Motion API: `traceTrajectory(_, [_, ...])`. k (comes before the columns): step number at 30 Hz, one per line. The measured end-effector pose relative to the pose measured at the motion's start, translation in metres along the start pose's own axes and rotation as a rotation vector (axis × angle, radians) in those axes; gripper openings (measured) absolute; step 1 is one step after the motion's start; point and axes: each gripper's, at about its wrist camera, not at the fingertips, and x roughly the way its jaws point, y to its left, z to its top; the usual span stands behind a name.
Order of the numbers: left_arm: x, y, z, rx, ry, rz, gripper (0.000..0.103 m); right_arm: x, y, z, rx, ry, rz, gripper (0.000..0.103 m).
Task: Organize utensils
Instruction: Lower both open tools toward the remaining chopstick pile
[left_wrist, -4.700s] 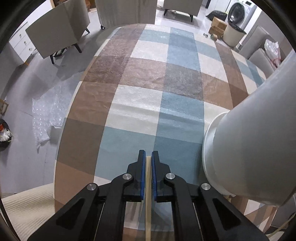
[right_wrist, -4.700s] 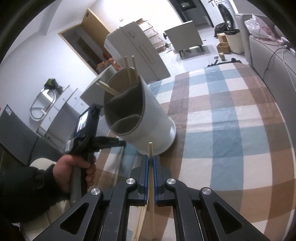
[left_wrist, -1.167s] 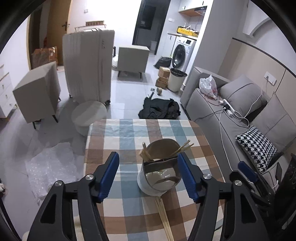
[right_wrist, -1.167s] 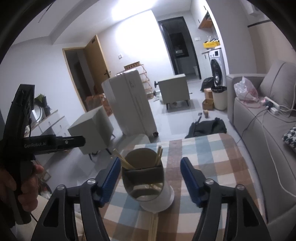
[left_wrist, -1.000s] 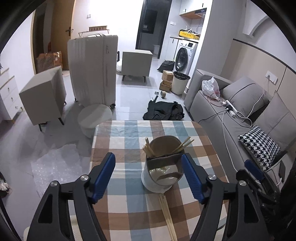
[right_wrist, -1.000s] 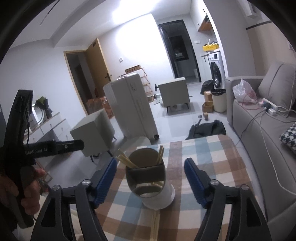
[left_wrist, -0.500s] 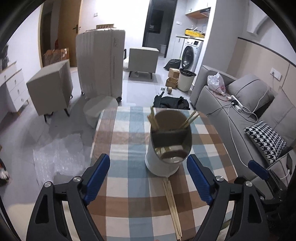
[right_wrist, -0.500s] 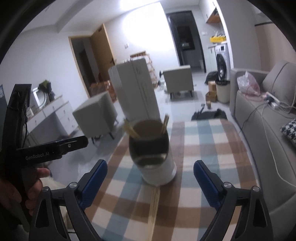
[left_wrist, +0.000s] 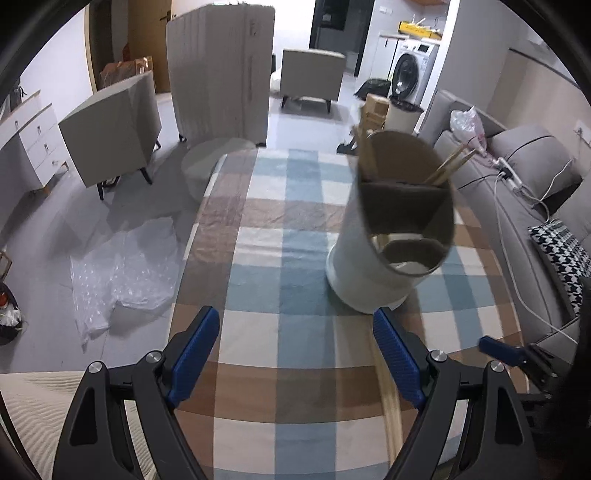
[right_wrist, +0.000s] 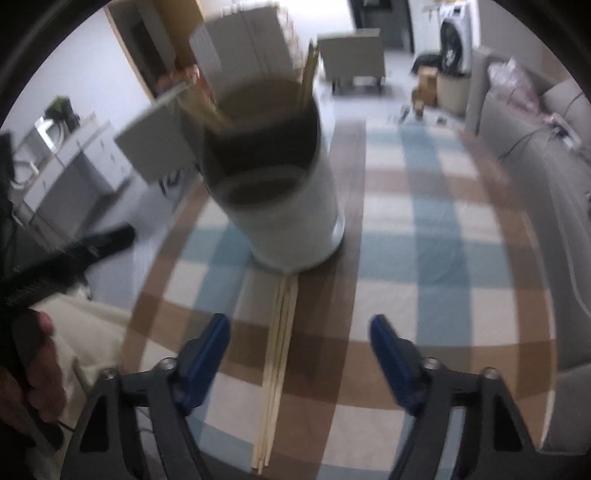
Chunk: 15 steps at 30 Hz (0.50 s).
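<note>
Wooden chopsticks (right_wrist: 279, 354): loose bundle on checked tabletop (right_wrist: 436, 266), touching the white holder (right_wrist: 295, 225)'s base. Both my claws have dropped nearer since a second ago. Right claw (right_wrist: 299, 347) closing over the bundle, pads not yet touching; left claw (left_wrist: 295, 350) spread, empty. Tabletop edge near holder's left; open cloth right.

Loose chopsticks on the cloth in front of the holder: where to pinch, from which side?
Pinch the chopsticks mid-length, from above, jaws across the bundle. They lie flat on the checked tablecloth, far ends at the white holder, so that end is crowded. The right gripper, empty and closing, looks best placed.
</note>
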Motion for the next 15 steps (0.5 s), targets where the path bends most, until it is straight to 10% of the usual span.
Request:
traceTrajectory(11, [0.026,0.036,0.005,-0.126,0.111,-0.013,0.082,0.078,-0.008,0.007,0.045,0.185,-0.033,0.023])
traceTrajectory(15, [0.029,0.043,0.006,-0.159,0.123,-0.014,0.082,0.083,0.006,0.008,-0.011,0.196,-0.047,0.022])
